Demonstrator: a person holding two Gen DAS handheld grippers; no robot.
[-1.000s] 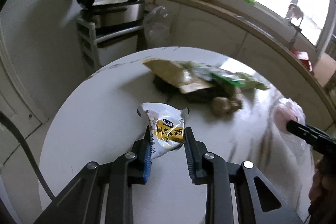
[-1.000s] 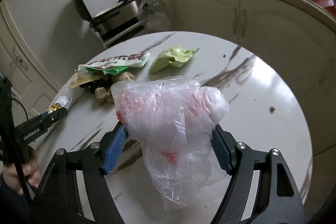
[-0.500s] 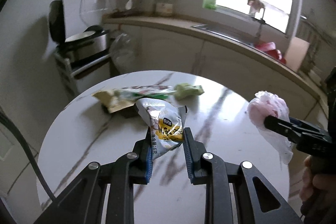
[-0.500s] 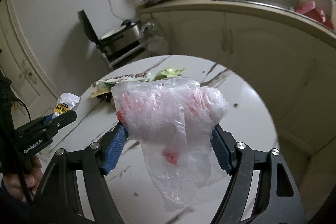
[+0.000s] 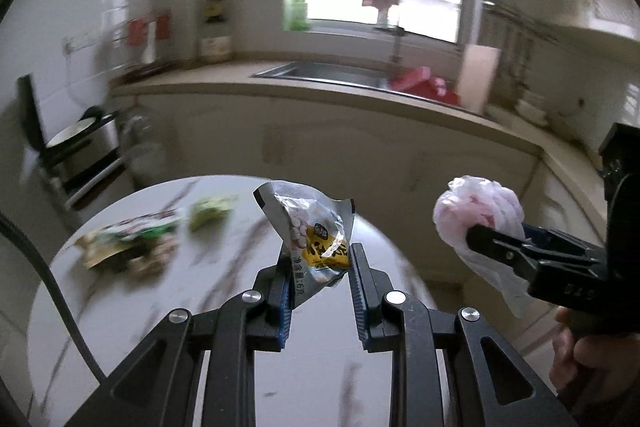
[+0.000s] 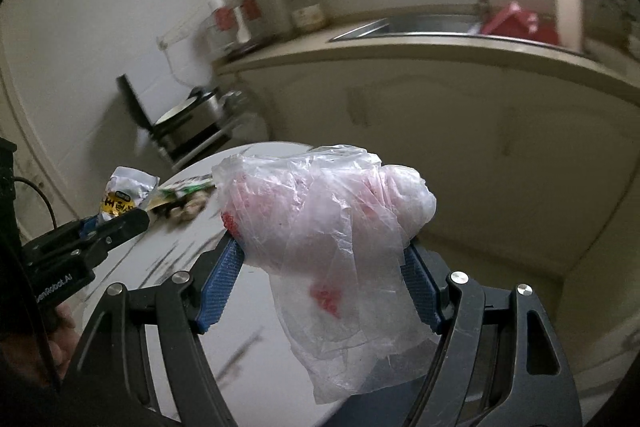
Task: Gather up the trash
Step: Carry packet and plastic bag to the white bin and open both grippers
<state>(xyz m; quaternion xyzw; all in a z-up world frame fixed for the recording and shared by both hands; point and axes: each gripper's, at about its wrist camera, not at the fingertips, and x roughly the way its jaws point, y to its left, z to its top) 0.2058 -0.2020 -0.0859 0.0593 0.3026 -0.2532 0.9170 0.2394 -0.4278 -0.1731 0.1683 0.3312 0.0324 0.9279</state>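
Both hand-held grippers lifted: left pinching one wrapper, right one bag; maybe three wrappers left on table.

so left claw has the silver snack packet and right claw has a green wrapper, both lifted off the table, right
Not quite. The right claw is shut on a crumpled clear plastic bag, not a green wrapper; the right wrist view shows it. The left claw does hold the silver snack packet, both lifted off the table.
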